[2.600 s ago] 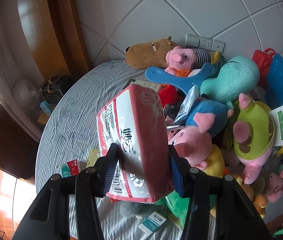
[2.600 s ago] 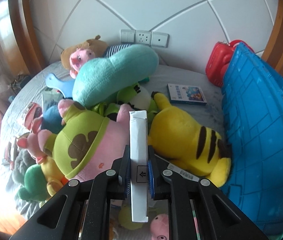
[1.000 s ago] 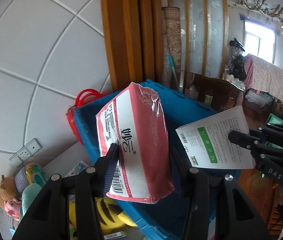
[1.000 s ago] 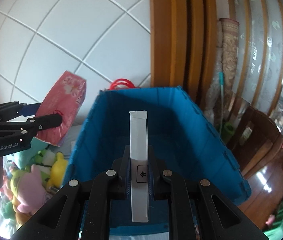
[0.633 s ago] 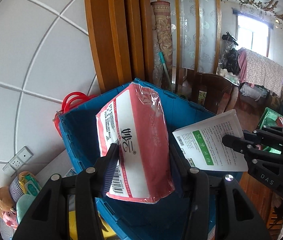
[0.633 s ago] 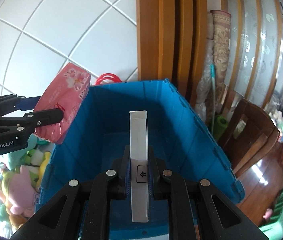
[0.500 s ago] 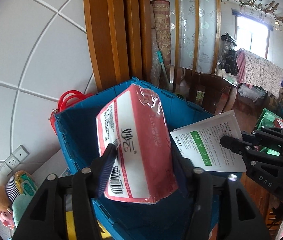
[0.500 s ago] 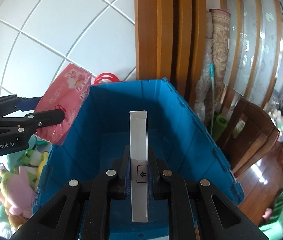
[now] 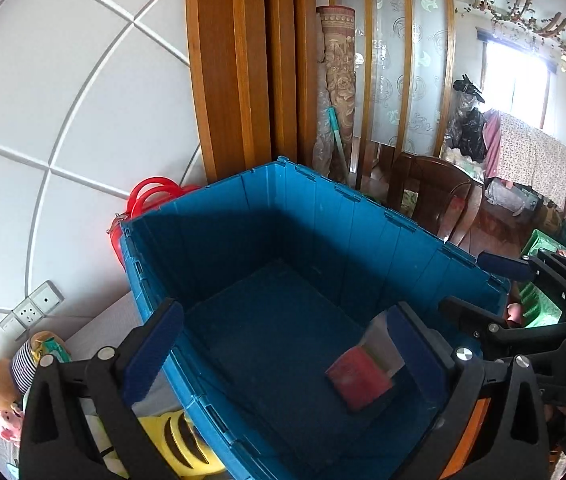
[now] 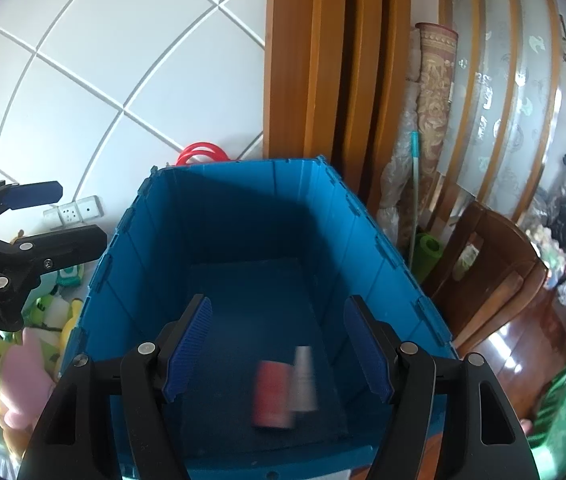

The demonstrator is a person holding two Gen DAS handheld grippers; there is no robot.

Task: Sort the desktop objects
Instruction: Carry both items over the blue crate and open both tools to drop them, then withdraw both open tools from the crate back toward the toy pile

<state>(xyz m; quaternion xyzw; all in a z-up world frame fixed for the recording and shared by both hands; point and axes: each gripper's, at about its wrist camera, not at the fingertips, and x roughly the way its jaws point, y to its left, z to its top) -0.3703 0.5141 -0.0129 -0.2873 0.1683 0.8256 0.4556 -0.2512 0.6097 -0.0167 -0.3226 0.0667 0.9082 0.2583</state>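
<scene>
— Red plastic-wrapped tissue pack [image 10: 270, 394], where is it?
— Blurred, inside my deep blue plastic crate [image 10: 243, 208], beside the white flat carton [image 10: 303, 378].
— Claws?
— My left gripper [image 9: 283, 344] and right gripper [image 10: 277, 344] both gape, released, above it. Beyond: white tiled wall [image 10: 103, 60].

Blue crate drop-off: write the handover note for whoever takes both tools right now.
Left tool: open, holding nothing, above the blue crate.
Right tool: open, holding nothing, above the same crate.
Red tissue pack and white box: side by side in the crate near its floor; both blurred, possibly not settled.
Done: these two items are in the crate.
Left: plush toys lie outside the crate on the left; sort them next.
</scene>
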